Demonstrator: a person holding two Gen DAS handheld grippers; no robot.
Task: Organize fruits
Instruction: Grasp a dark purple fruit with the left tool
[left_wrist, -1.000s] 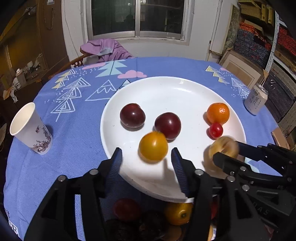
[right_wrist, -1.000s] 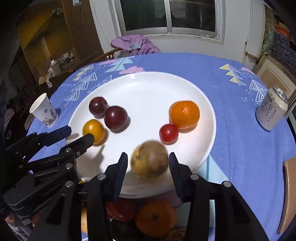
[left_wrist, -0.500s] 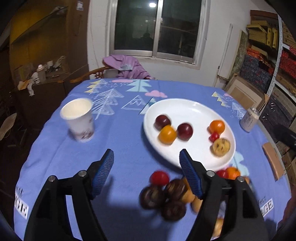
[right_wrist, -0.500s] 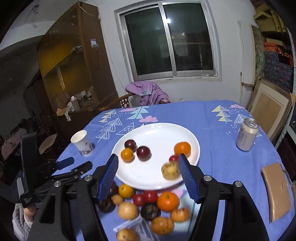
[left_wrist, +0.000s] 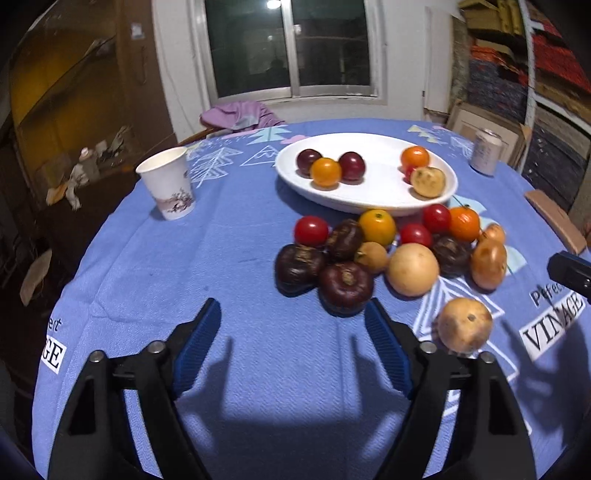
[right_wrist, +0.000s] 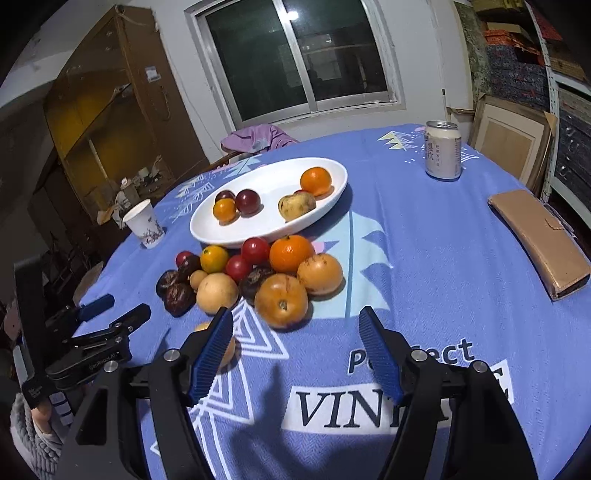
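Left gripper (left_wrist: 293, 325) and right gripper (right_wrist: 295, 332) both empty, jaws opening above blue tablecloth (left_wrist: 229, 258), six fruits on white plate (right_wrist: 236, 229), loose fruit pile (left_wrist: 391, 251) on cloth just beside plate's near rim, paper cup (left_wrist: 168, 188) and can (right_wrist: 442, 150) apart.

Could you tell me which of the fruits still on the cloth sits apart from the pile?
The pale brown round fruit nearest the left gripper's right finger. It lies alone on the tablecloth; the other loose fruits crowd together beside the white plate.
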